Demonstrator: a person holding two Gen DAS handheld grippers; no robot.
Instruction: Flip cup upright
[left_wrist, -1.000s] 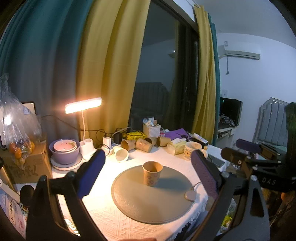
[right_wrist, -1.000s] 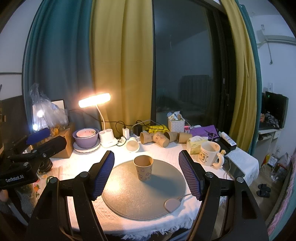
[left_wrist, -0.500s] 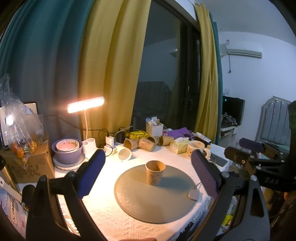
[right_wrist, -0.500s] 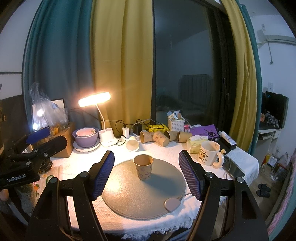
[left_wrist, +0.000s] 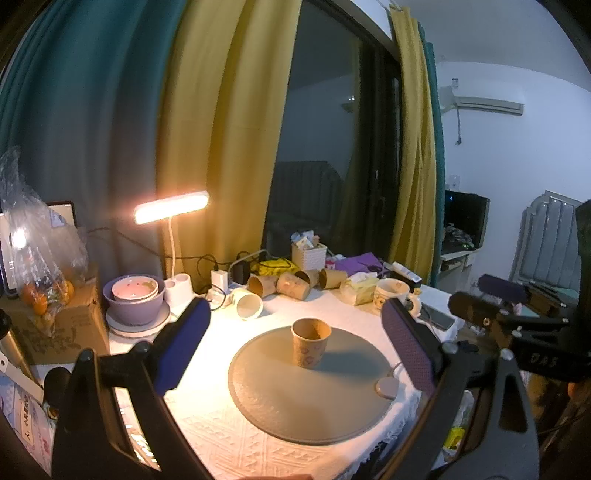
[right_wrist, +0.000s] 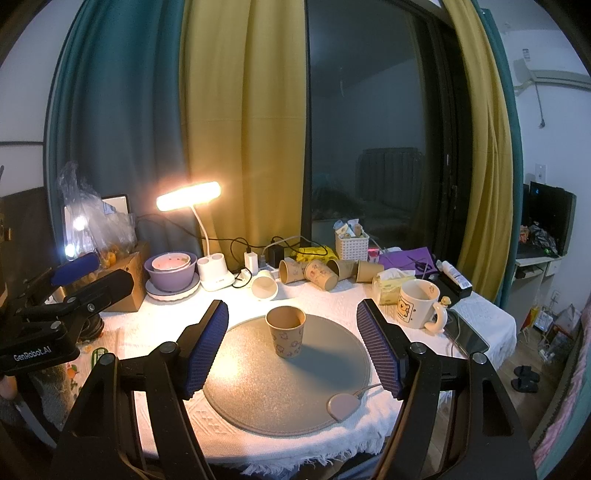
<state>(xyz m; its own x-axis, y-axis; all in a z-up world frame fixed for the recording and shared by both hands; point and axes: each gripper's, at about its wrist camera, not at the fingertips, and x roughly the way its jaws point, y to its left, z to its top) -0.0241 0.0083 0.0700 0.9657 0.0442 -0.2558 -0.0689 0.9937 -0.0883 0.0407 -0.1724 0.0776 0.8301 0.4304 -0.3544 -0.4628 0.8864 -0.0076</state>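
Paper cup (right_wrist: 285, 335) with a printed pattern stands upright, mouth up, on the round grey mat (right_wrist: 258, 398), toward the mat's far side, and nothing is touching it. The left hand-held gripper (left_wrist: 295, 350) hangs back from the mat with its blue pads spread wide and nothing between them; the right hand-held gripper (right_wrist: 291, 349) is likewise released, its jaws wide apart on the near side of the mat, well clear of the cup. Judging from how things lie, the flip looks done: the cup rests on its base and seems steady. Beyond the mat, several more paper cups (right_wrist: 314, 272) lie on their sides on the white tabletop (right_wrist: 332, 295), near the lit desk lamp (right_wrist: 188, 196) and a white mug (right_wrist: 419, 303). Whether those belong to the job I cannot say; if they do, they remain to be righted.
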